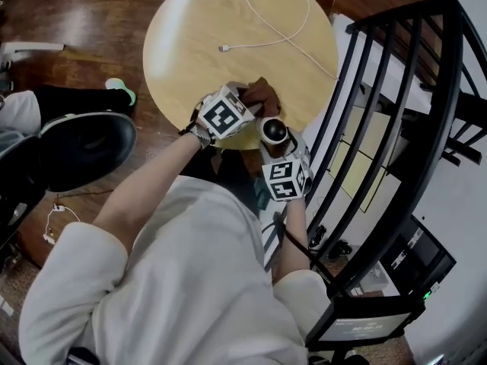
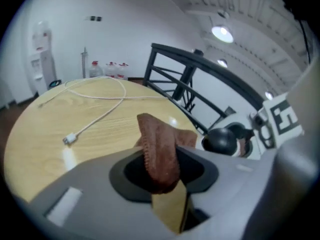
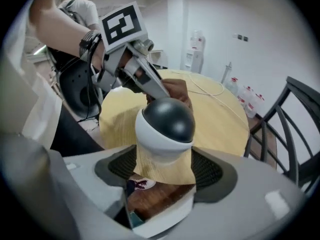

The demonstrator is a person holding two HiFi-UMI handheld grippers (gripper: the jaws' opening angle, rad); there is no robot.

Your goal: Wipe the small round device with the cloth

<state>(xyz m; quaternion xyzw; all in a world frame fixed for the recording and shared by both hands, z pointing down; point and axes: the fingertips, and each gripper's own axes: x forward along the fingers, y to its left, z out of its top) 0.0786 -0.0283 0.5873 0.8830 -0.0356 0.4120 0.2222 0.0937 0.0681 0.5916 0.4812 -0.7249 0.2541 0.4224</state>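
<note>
Nearest: person's white top [image 1: 190, 280], both forearms reaching fwd to the near edge of a round light-wood table [image 1: 183, 44].

Right gripper [image 3: 162, 156] sits at that near edge, on the right, pointing steeply down. Its jaws stand wide w/ the small round device [image 3: 167, 124] (white body, glossy black dome top) between them. Both pads are against the white body, so it's clamped. Device is dome up, over the table's near rim. Under it the right gripper view shows tabletop wood, then brown floor.

Just left & a bit farther: left gripper [image 2: 161, 181], jaws narrow, pinching a reddish-brown fuzzy cloth [image 2: 159, 151] that sticks up out of them in a fold. Cloth is just beyond the device's dome, on its far-left side. Touching or not, can't tell.

Near left of the person: black office-chair seat [image 1: 84, 147]. On the right, close beside the table: black metal frame w/ curved bars [image 1: 396, 112].

Farther out on the tabletop: thin white cable [image 1: 266, 25], looped, plug end lying mid-table, well apart from both grippers.

Far, past the table, by a white wall: white water dispenser [image 2: 40, 59] and a few red-capped bottles [image 2: 107, 69].
</note>
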